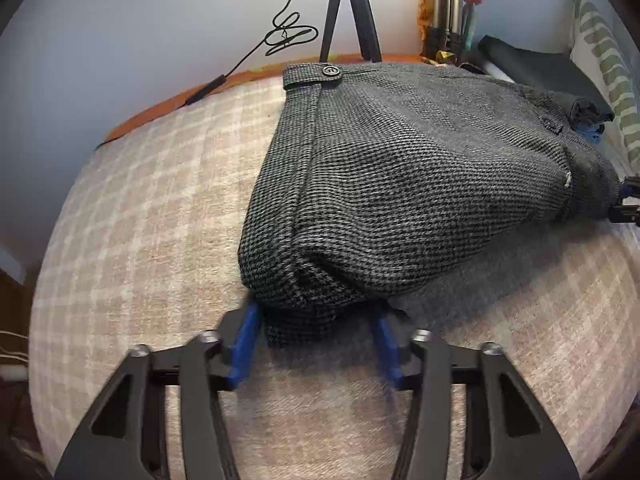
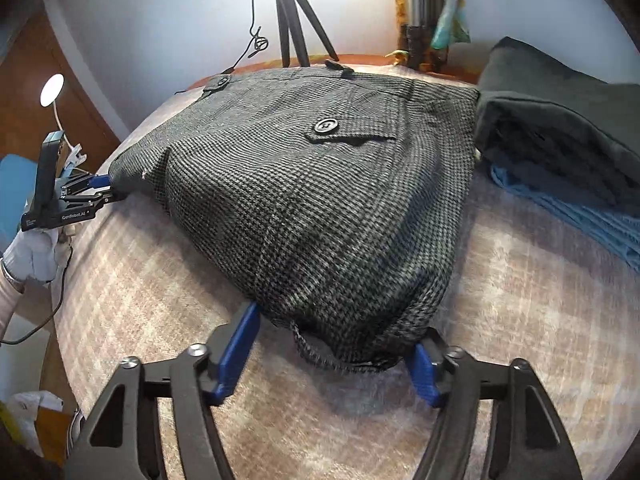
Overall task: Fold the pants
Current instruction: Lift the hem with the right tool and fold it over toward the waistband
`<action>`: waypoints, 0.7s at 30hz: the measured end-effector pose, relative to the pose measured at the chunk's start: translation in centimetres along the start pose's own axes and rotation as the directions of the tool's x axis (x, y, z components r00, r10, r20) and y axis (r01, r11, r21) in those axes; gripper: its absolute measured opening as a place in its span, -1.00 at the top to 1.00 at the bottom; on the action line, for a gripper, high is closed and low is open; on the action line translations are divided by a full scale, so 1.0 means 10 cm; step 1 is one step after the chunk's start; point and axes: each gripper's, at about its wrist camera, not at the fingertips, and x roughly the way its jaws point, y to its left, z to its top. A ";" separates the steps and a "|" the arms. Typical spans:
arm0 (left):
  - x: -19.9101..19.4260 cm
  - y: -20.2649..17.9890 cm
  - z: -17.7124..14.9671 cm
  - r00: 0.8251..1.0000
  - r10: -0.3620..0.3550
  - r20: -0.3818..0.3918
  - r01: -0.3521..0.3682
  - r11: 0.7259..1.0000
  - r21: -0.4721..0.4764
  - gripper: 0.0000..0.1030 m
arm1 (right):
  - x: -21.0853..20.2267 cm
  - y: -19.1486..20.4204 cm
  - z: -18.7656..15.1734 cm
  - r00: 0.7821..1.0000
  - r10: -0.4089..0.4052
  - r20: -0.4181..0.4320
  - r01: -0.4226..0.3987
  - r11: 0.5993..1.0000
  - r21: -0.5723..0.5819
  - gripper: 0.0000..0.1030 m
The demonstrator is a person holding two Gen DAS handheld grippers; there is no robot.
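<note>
A: Where do the pants sit?

B: I see the pants lying on the bed, folded into a thick grey houndstooth bundle. The waistband with its button is at the far edge, near a tripod. A stack of dark and blue clothes lies just right of the bundle, touching its far right corner.

A: Left claw?

B: My left claw is at the near left corner. The hem fold sits between its blue fingers. The left finger touches the cloth edge; at the right one the cloth hides the tip, so I cannot tell whether it presses.

A: Right claw?

B: My right claw stands at the near right corner, jaws wide, released. The hem lies between the fingers; a gap shows at the right one. From this view the left claw is seen at the far left, a gloved hand holding it.
</note>
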 end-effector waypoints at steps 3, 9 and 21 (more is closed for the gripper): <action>0.01 -0.01 0.03 1.000 0.020 0.000 -0.020 1.000 0.003 0.56 | 0.00 0.02 0.03 1.000 0.005 -0.010 -0.005 1.000 -0.008 0.00; -0.14 0.11 0.15 0.999 -0.028 0.037 0.029 0.999 -0.027 0.69 | -0.20 0.02 0.20 0.996 0.085 -0.005 -0.085 0.996 0.034 0.34; -0.28 0.24 0.04 0.998 0.012 -0.055 -0.008 0.998 0.069 0.08 | -0.48 -0.10 0.34 0.985 0.133 -0.109 -0.123 0.988 0.093 0.21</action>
